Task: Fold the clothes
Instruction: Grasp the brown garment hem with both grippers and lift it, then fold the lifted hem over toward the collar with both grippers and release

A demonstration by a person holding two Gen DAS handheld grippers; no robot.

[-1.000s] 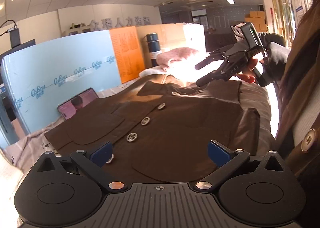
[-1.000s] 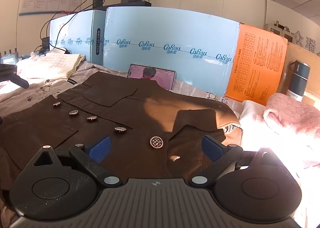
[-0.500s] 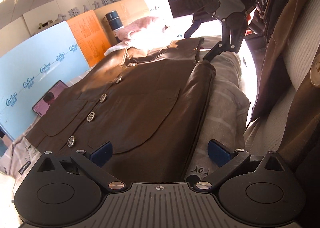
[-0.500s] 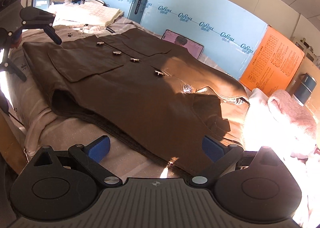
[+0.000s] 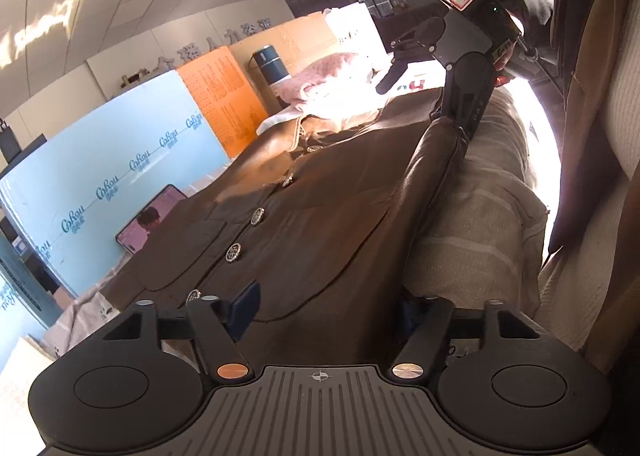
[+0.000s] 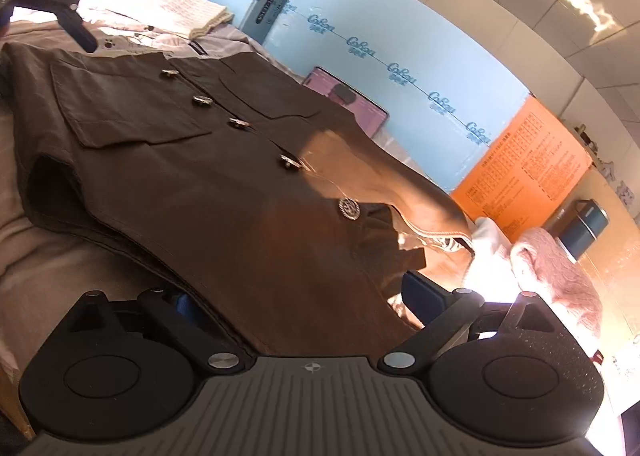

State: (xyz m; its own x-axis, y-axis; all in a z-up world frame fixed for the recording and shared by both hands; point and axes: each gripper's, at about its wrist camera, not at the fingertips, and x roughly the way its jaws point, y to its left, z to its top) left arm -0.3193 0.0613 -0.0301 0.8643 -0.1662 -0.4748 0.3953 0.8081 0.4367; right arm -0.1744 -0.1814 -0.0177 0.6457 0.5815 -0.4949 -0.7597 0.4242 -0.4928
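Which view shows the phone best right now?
The right wrist view: the phone stands nearer mid-frame against the blue board, though the jacket hides its lower edge. In the left wrist view it sits small at the left.

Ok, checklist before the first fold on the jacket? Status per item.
1. Left gripper on the fabric: its jaws are closing with the near edge of the jacket between them. Firm hold: cannot tell.
2. Right gripper on the fabric: the near edge sits between its fingers, but the jaws stand wide. Not ok, not yet gripped.
3. Jacket front flat, buttons fastened: ok.
4. Phone off the jacket, beyond its far edge: ok.
5. Pink sweater clear of the collar end: it lies close by. Contact: cannot tell.
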